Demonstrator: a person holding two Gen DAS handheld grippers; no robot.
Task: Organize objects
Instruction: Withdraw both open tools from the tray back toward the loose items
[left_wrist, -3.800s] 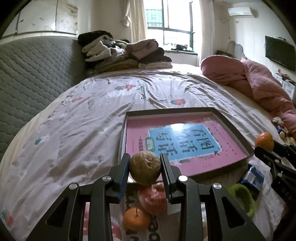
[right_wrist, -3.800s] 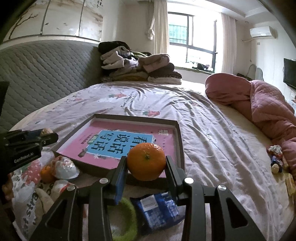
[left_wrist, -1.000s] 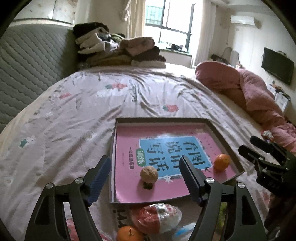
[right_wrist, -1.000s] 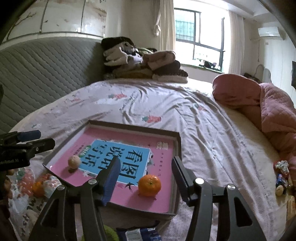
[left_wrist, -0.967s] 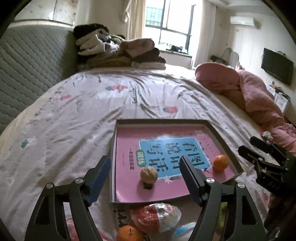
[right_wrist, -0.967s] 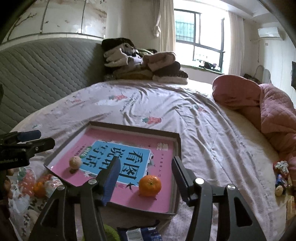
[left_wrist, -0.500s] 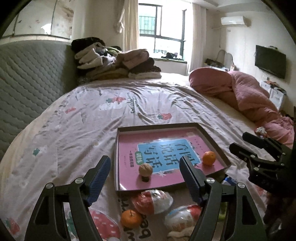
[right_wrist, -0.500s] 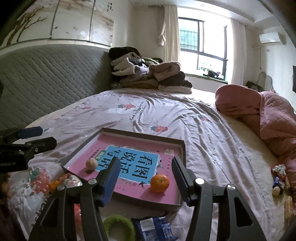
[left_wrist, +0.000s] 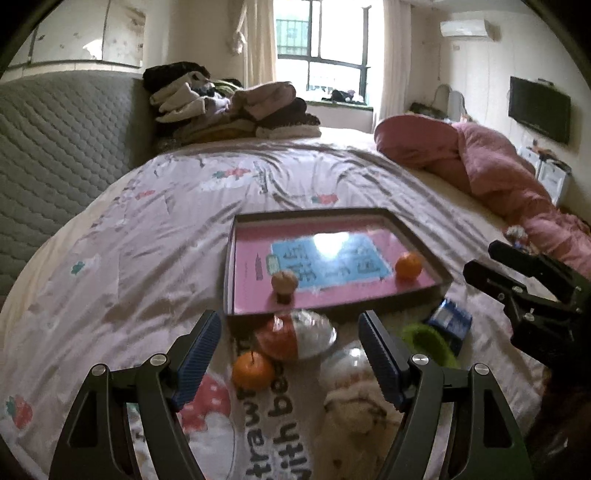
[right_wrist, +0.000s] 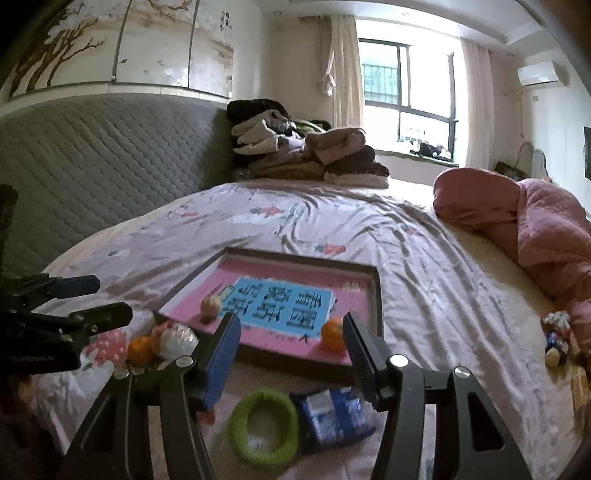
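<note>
A dark-rimmed tray (left_wrist: 332, 314) with a pink and blue book cover inside lies on the bed; it also shows in the right wrist view (right_wrist: 376, 291). In it sit a walnut (left_wrist: 284, 281) (right_wrist: 211, 305) and a tangerine (left_wrist: 408, 265) (right_wrist: 332, 333). My left gripper (left_wrist: 290, 336) is open and empty, hovering over a second tangerine (left_wrist: 253, 370) and a clear-wrapped snack (left_wrist: 295, 334) in front of the tray. My right gripper (right_wrist: 291, 341) is open and empty, above a green ring (right_wrist: 263, 428) and a blue packet (right_wrist: 332, 411).
A pile of folded clothes (left_wrist: 229, 107) sits at the head of the bed by the grey padded headboard (right_wrist: 92, 166). A pink quilt (left_wrist: 480, 170) lies bunched on the right. Small toys (right_wrist: 557, 336) lie near the right edge. A plush item (left_wrist: 362, 406) lies near me.
Both grippers let go of the walnut and tangerine, now in the tray, opened wide and pulled back toward me; more of the loose items in front of the tray are in view.
</note>
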